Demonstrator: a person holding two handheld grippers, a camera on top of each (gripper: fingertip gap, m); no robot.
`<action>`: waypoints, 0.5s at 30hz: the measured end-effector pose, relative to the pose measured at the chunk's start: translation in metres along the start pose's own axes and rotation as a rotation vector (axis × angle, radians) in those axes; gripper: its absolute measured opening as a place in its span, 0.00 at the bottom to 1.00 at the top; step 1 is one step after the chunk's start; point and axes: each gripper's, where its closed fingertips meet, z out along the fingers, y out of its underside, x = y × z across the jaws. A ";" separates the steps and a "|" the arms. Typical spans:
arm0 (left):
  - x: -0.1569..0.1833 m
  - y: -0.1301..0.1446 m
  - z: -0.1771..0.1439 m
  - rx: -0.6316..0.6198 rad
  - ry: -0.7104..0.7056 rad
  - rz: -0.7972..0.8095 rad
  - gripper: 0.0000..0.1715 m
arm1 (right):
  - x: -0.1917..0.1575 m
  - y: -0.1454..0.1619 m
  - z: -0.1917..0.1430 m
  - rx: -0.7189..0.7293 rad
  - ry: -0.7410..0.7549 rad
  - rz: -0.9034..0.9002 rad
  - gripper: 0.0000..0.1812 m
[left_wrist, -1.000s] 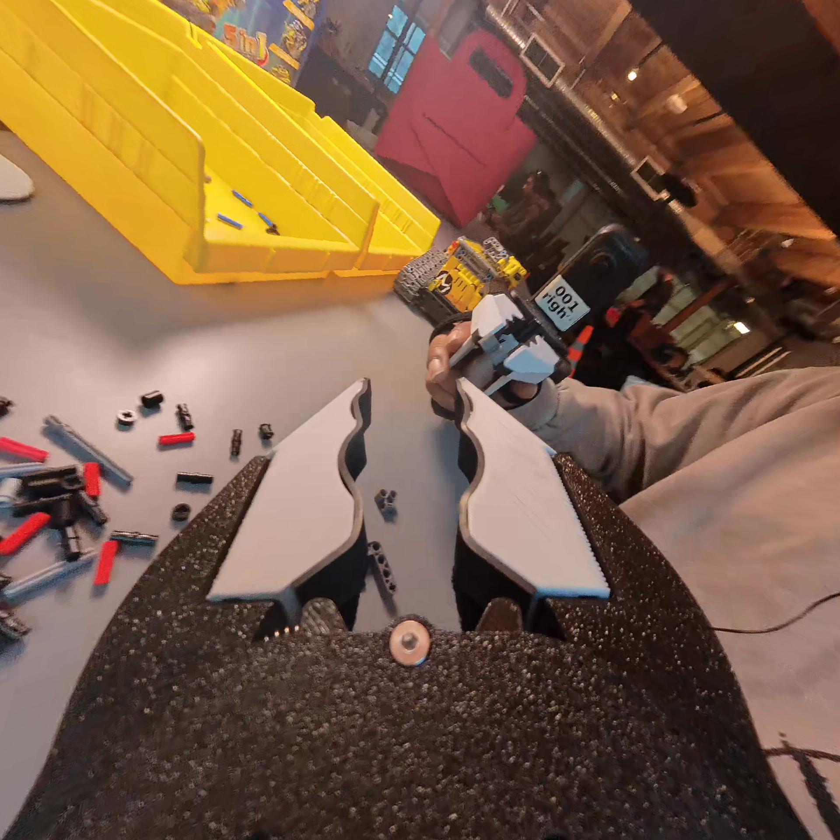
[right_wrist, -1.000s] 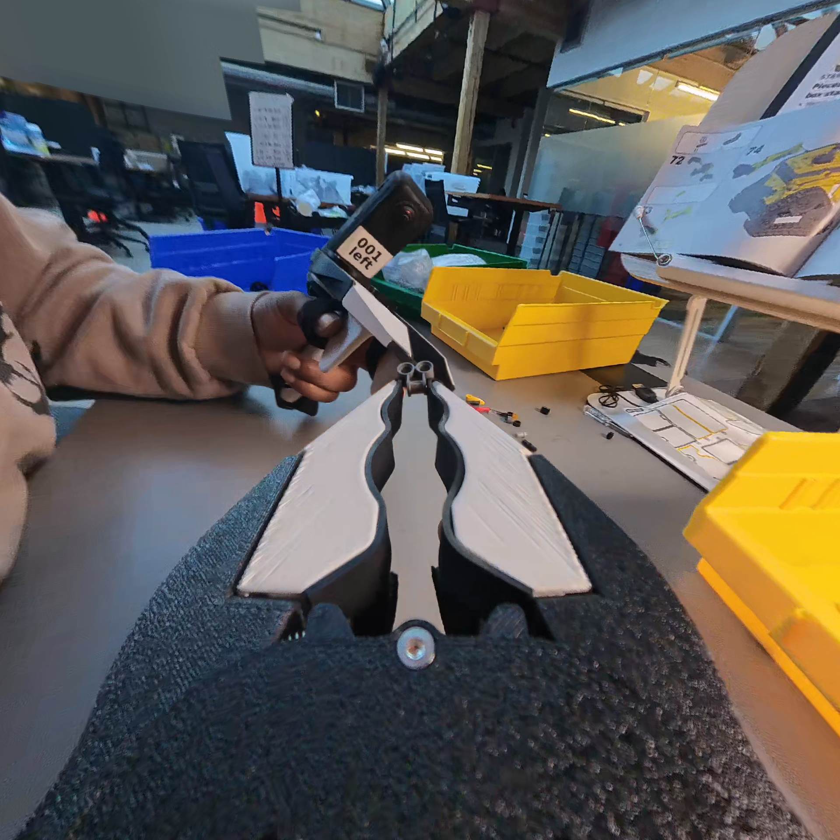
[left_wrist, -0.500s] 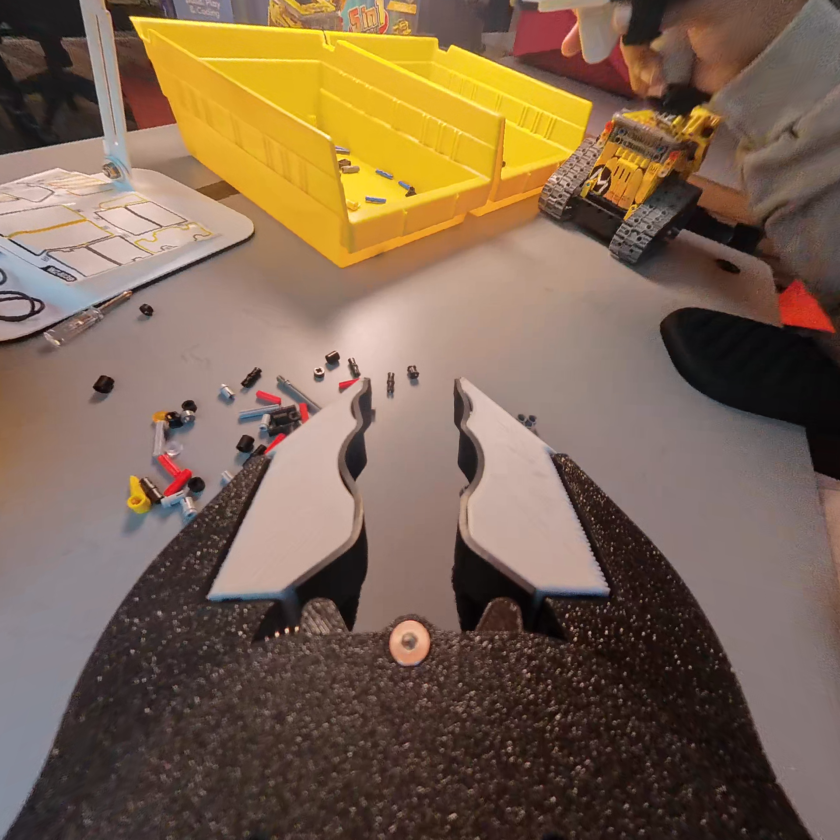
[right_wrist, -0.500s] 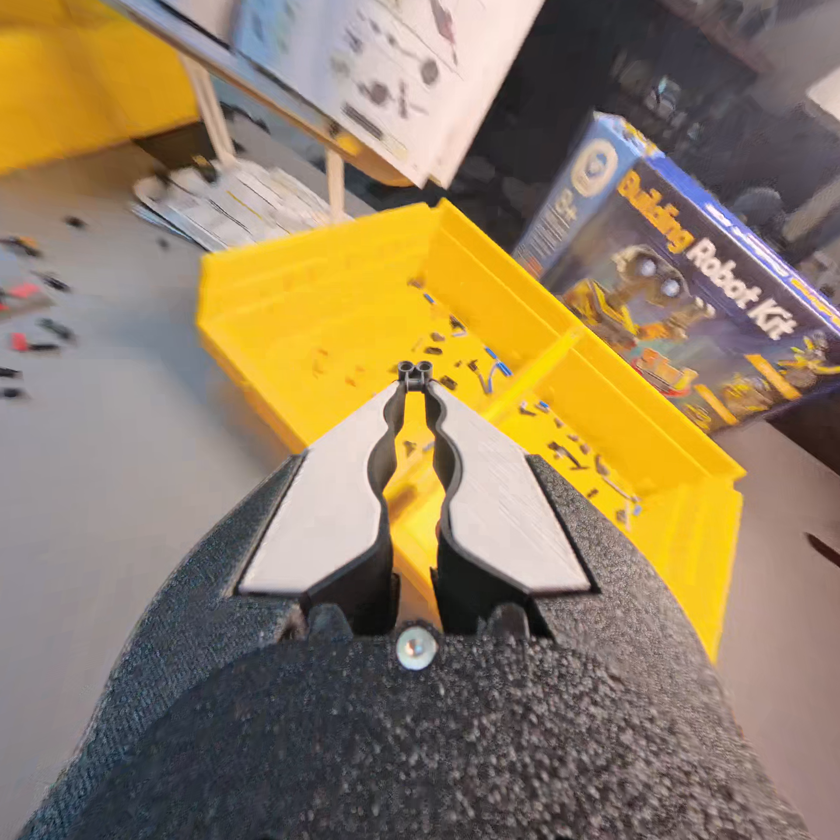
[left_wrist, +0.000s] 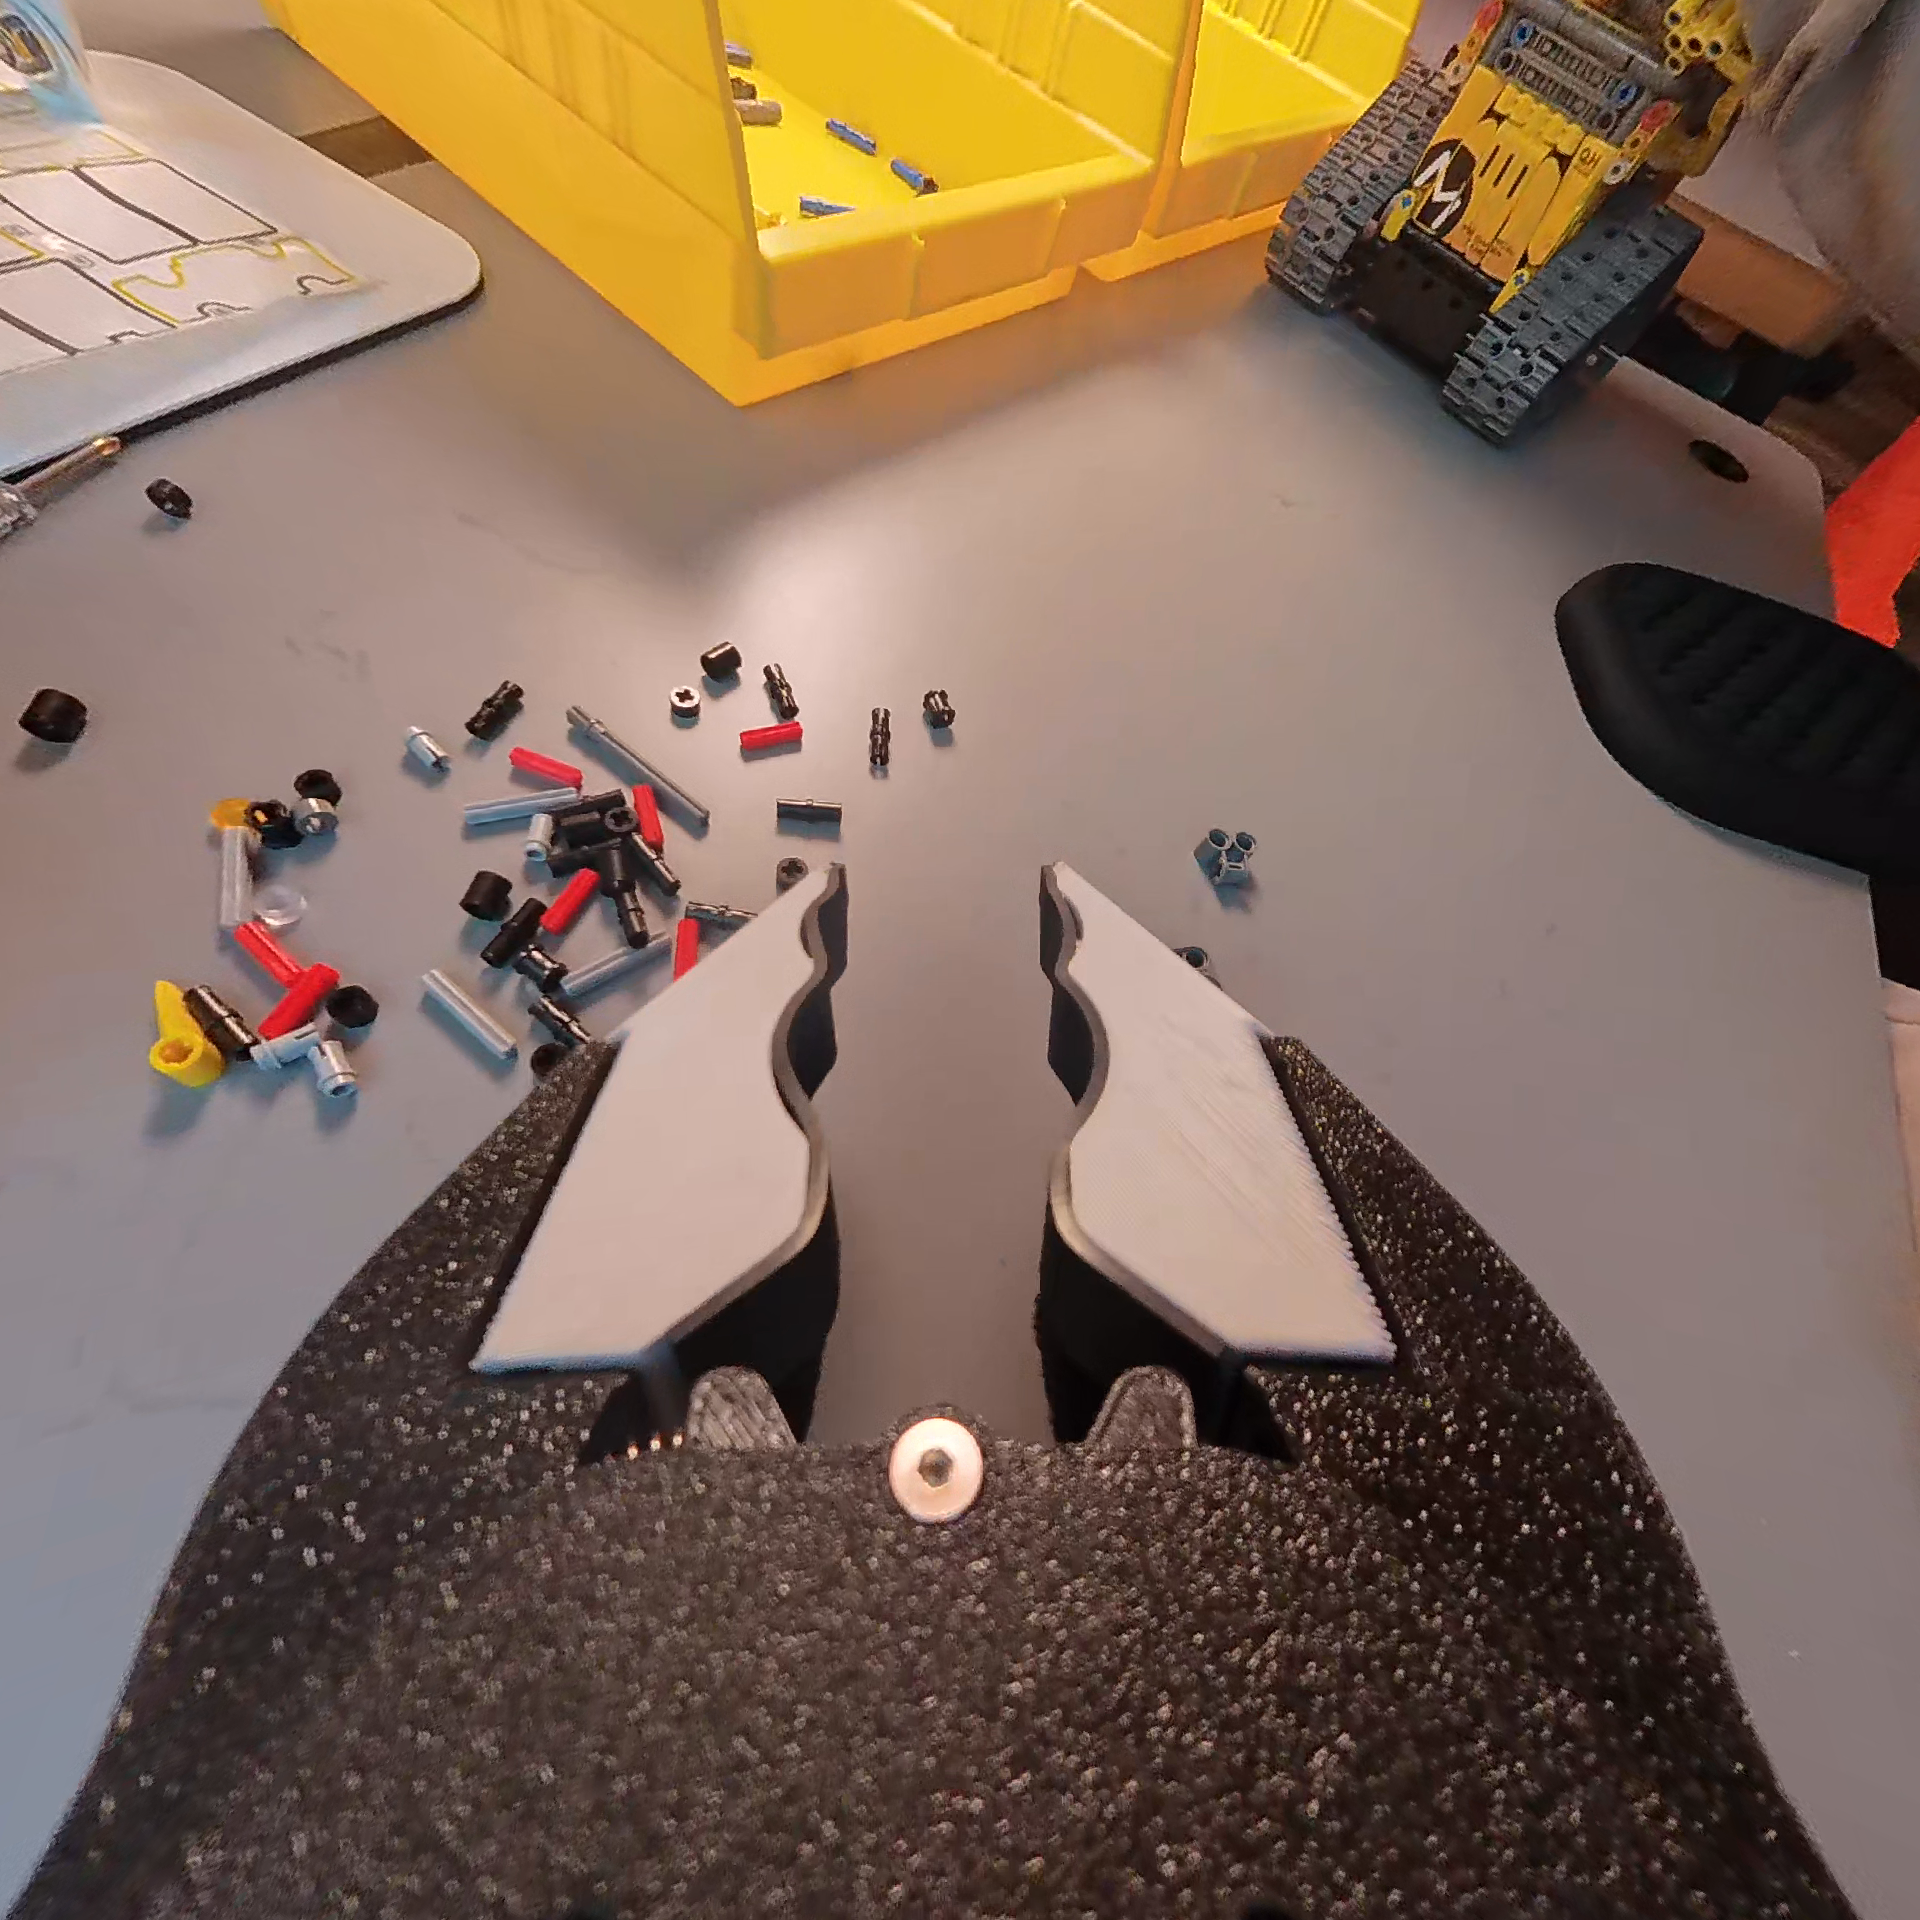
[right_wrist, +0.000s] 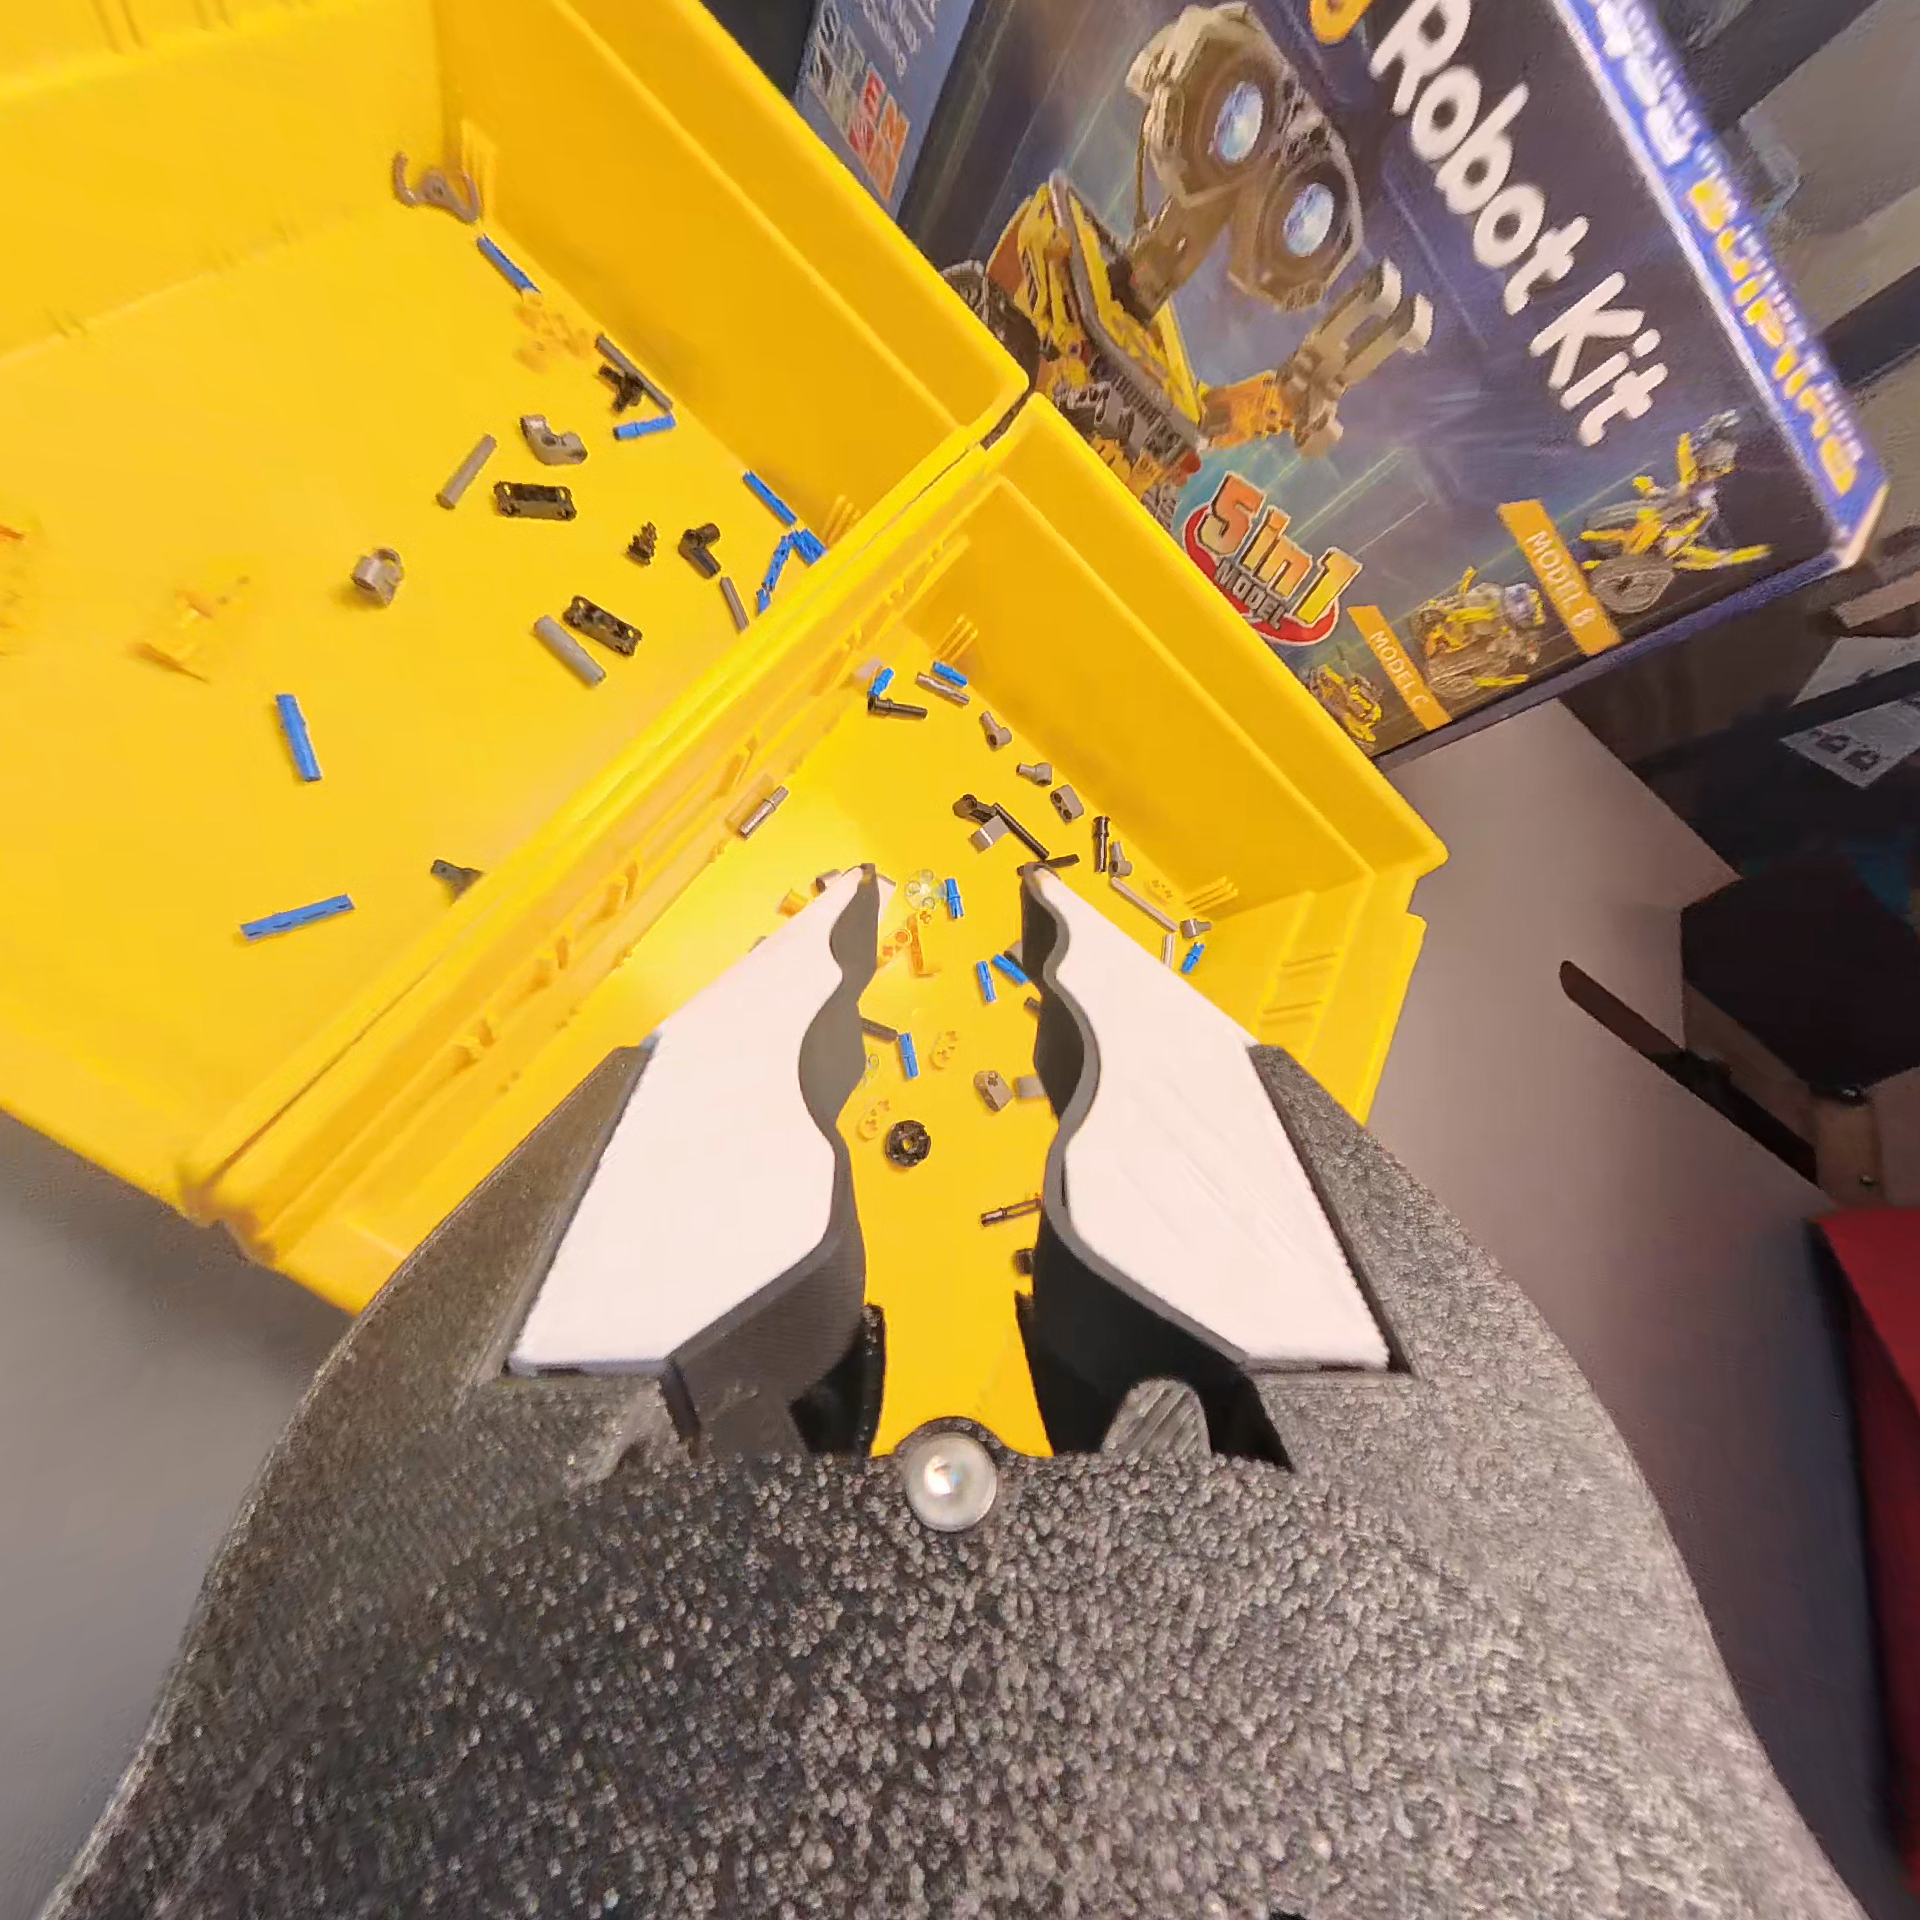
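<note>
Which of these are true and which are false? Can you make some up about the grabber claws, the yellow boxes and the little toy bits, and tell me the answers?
1. The left gripper is open over the grey table. True.
2. The right gripper is squeezing a blue pin. False: it is open with nothing between its fingers, above a yellow bin of small parts.
3. Loose red, black and grey pieces lie on the table to the left of the left gripper. True.
4. The tracked yellow toy vehicle sits inside a yellow bin. False: it stands on the table beside the bins.
</note>
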 end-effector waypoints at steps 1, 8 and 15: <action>0.001 0.000 0.000 -0.003 0.000 0.004 0.22 | -0.002 -0.008 -0.008 0.038 0.001 0.001 0.14; 0.003 0.000 0.000 -0.009 0.013 0.007 0.21 | -0.102 -0.068 -0.085 0.333 -0.218 -0.108 0.13; -0.002 -0.002 -0.009 -0.025 -0.010 0.064 0.21 | -0.309 -0.030 -0.146 0.381 -0.826 -0.284 0.13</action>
